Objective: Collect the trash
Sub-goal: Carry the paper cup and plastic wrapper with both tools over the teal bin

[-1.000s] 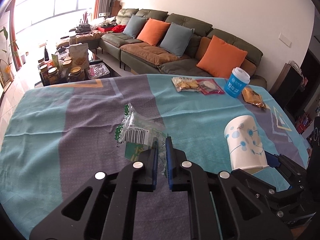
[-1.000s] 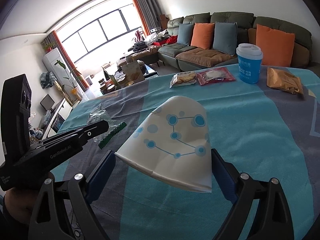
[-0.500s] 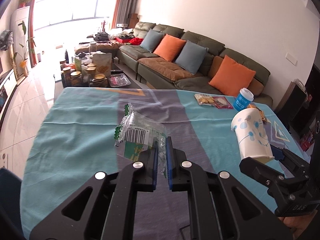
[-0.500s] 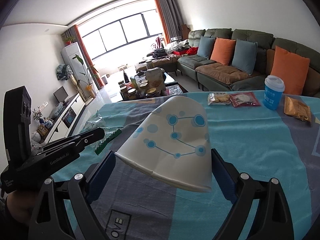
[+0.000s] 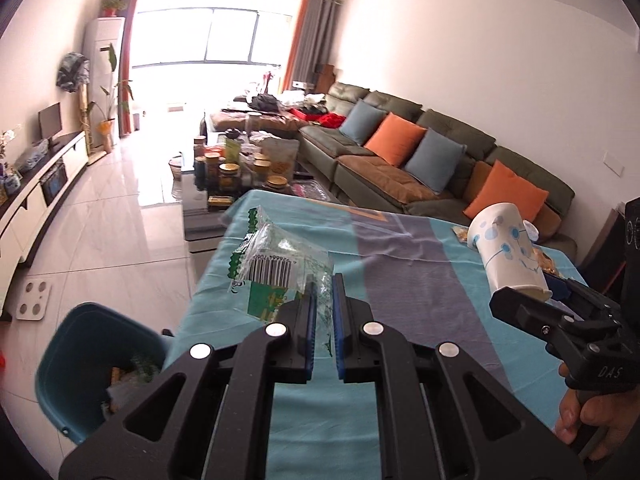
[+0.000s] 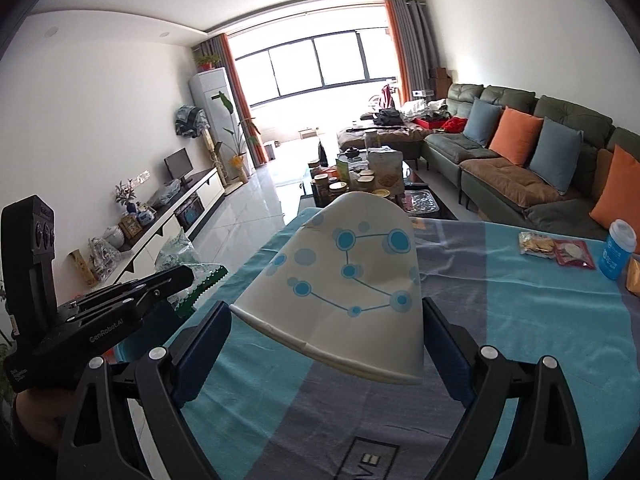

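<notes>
Hand-held gripper (image 5: 323, 312) clamping wrapper (image 5: 280, 268), table edge (image 5: 208, 264)

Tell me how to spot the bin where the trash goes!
Find the table with the turquoise and grey cloth. Look down at the floor beside its near left corner. The teal plastic bin stands there, the only tub on the tiles, with rubbish already inside.
</notes>
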